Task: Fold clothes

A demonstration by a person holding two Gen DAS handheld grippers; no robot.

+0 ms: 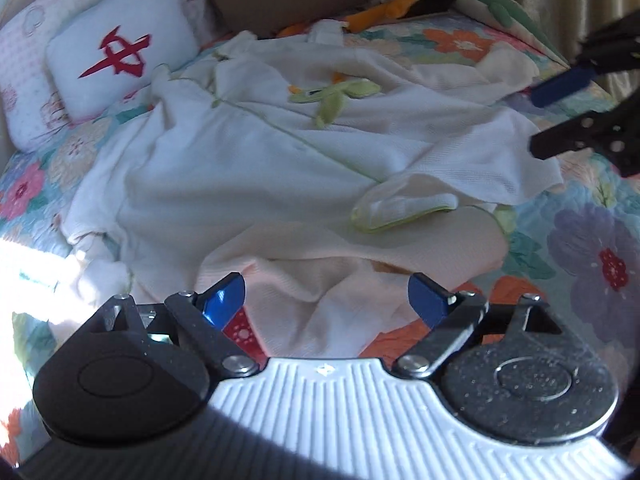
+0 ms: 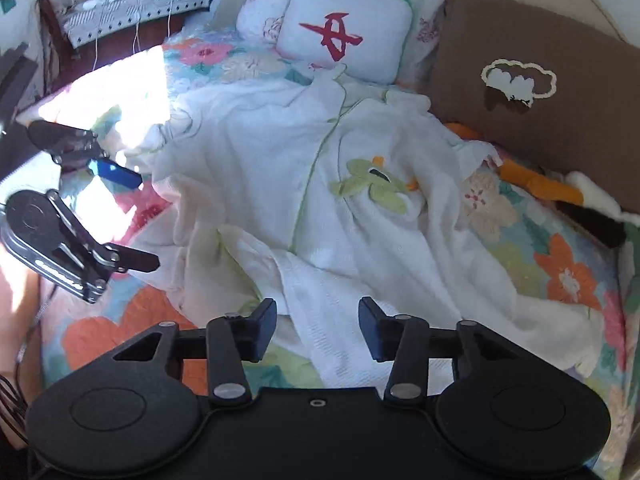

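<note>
Left wrist: white garment (image 1: 248, 160) lies apparently unfolded.

We see a white garment (image 2: 360, 216) with green trim and a green appliqué (image 2: 374, 186), a floral quilt (image 2: 560, 272), a white pillow (image 2: 346, 32) marked red, a brown cushion (image 2: 540, 120).

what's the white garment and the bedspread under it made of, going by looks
White garment: looks like a soft knit or waffle-textured cotton, matte, since a fine ribbed weave shows and it crumples in loose folds; thin green piping and a felt-like green applique sit on it. Bedspread: seems a quilted cotton with a printed floral pattern, as stitched puffing shows around the flowers. Exact fibres cannot be told.
</note>
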